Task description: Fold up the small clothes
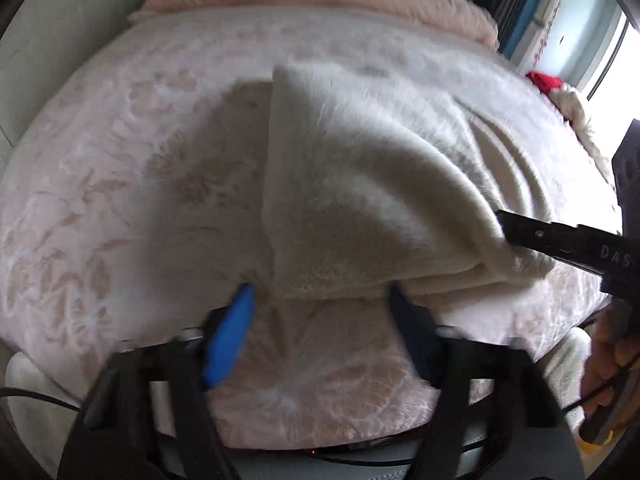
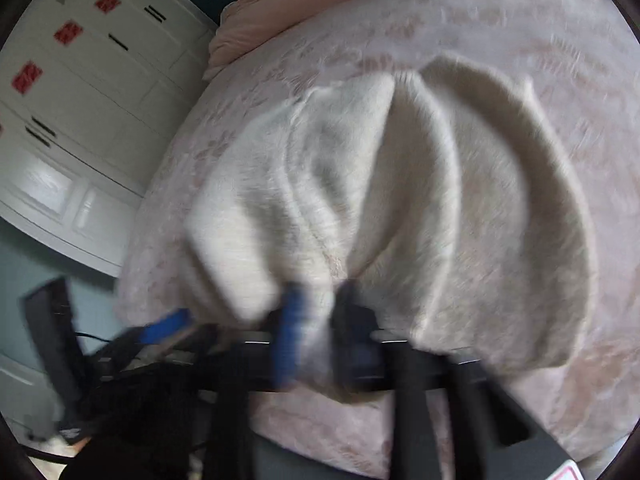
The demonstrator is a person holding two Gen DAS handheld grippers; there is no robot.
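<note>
Right tongs (image 2: pixel 316 320): clenched on a bunched edge of the cream fleece garment (image 2: pixel 400 200); cloth visibly pinched between the blue pad and the dark pad, with pleats radiating away from the pinch. From the left wrist view the same tongs enter from the right, tips buried in the garment's near right corner. Left tongs (image 1: pixel 320 304): released, jaws spread wide, nothing between them, tips just beside the near folded edge, the right-hand finger touching or slightly under it (blur; cannot tell which). Garment lies on the bed (image 1: pixel 120 160), on a pale pink floral bedspread, already doubled along the near edge, one flap raised toward the right grip. Judgement: the step in hand is carrying the held corner over to lay the next fold. To do it well: keep the right grip firm but lift only enough to clear the lower layers, so the pleats can fall out; use the left tongs to pin or grasp the near left corner as an anchor, so the stack does not drag across the plush spread; align edges before letting go. Fleece is thick and springy: expect the fold to rise, so press it flat.
</note>
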